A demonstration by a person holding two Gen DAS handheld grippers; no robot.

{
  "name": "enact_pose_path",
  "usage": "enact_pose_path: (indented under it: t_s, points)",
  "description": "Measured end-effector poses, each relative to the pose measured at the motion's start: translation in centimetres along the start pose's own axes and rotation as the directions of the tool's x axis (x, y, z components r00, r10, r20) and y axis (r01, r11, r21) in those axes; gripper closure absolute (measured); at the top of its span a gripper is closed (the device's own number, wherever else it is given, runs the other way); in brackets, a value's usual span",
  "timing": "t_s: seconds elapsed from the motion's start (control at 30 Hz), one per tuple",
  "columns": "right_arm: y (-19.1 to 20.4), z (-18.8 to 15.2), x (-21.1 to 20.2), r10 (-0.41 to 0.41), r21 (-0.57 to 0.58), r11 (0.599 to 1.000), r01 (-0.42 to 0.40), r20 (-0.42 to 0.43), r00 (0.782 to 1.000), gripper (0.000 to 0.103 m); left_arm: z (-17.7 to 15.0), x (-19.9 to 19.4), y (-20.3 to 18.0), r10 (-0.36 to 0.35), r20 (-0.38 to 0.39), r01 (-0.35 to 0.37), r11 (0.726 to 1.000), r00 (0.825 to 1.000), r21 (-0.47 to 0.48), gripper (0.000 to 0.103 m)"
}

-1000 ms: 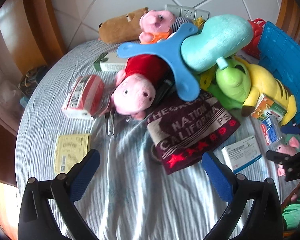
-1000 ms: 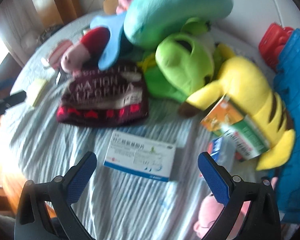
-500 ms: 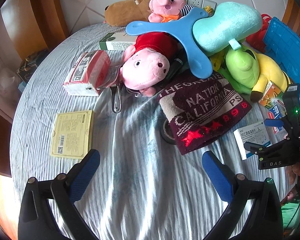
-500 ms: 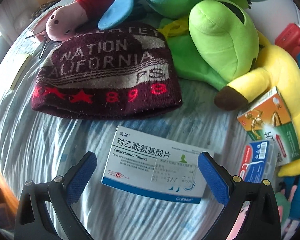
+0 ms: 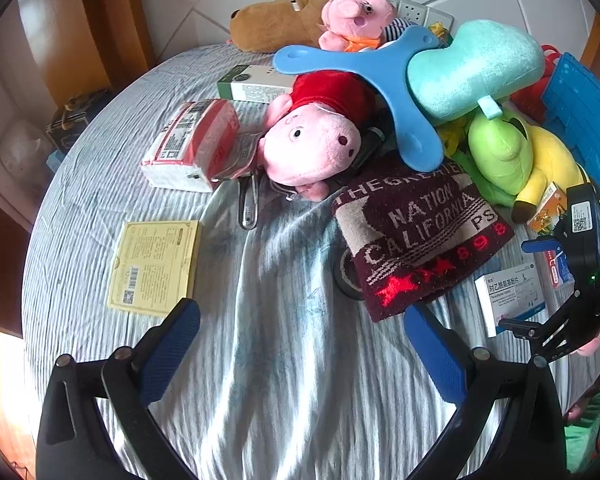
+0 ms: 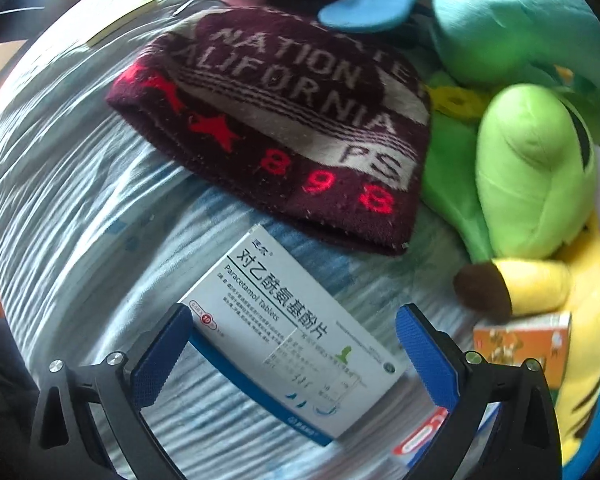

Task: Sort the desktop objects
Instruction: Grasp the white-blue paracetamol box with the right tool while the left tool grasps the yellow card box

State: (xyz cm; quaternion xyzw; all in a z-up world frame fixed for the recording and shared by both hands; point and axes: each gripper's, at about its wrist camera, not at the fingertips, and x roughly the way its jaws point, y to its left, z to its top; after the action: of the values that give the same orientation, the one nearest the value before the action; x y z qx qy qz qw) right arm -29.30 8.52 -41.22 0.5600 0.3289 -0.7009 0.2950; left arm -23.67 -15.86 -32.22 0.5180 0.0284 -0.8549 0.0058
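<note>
Right claw (image 6: 292, 344) stood wide open, straddling white-and-blue cardboard paracetamol tablet box (image 6: 288, 332) on striped cloth surface (image 6: 60, 200). Box long axis ran 10 to 4 o'clock, skewed across finger gap. Left claw (image 5: 300, 340) open, empty, farther; box at its 3 o'clock.

Maroon beanie (image 6: 284, 120) with red stars, white-and-blue tablet box (image 6: 288, 344), striped grey-blue tablecloth (image 5: 292, 380)

Both the left gripper (image 5: 300, 344) and right gripper (image 6: 292, 340) hold their fingers wide apart.
</note>
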Motion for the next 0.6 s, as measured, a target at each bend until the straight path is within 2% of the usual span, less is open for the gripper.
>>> enact_pose_path:
  t_s: [0.13,0.27,0.43,0.47,0.53,0.6]
  points:
    - [-0.3,-0.3,0.1,0.062,-0.135,0.989,-0.066,-0.033,0.997,0.001,-0.4,-0.5,0.4,0.03,-0.002,-0.03,0.998,1.0,-0.048,0.0]
    - [0.0,-1.0,0.6,0.074,-0.264,0.961,-0.086,-0.054,0.996,0.001,-1.0,-0.5,0.2,0.058,-0.011,-0.059,0.995,0.998,-0.083,0.0]
    - [0.1,-1.5,1.2,0.086,-0.338,0.935,-0.105,-0.07,0.994,0.001,-1.8,-0.5,0.3,0.104,-0.021,-0.106,0.985,0.994,-0.14,0.0]
    - [0.0,-1.7,1.2,0.096,-0.343,0.932,-0.116,-0.075,0.993,0.005,-1.8,-0.5,0.4,0.113,-0.02,-0.114,0.983,0.993,-0.144,0.0]
    - [-0.8,-2.0,1.0,0.14,-0.317,0.935,-0.16,-0.083,0.987,0.019,-2.0,-0.5,0.8,0.13,-0.023,-0.131,0.978,0.991,-0.16,0.0]
    - [-1.4,-2.3,0.6,0.15,-0.29,0.942,-0.167,-0.079,0.986,0.02,-2.1,-0.5,1.6,0.15,-0.018,-0.151,0.972,0.989,-0.179,0.0]
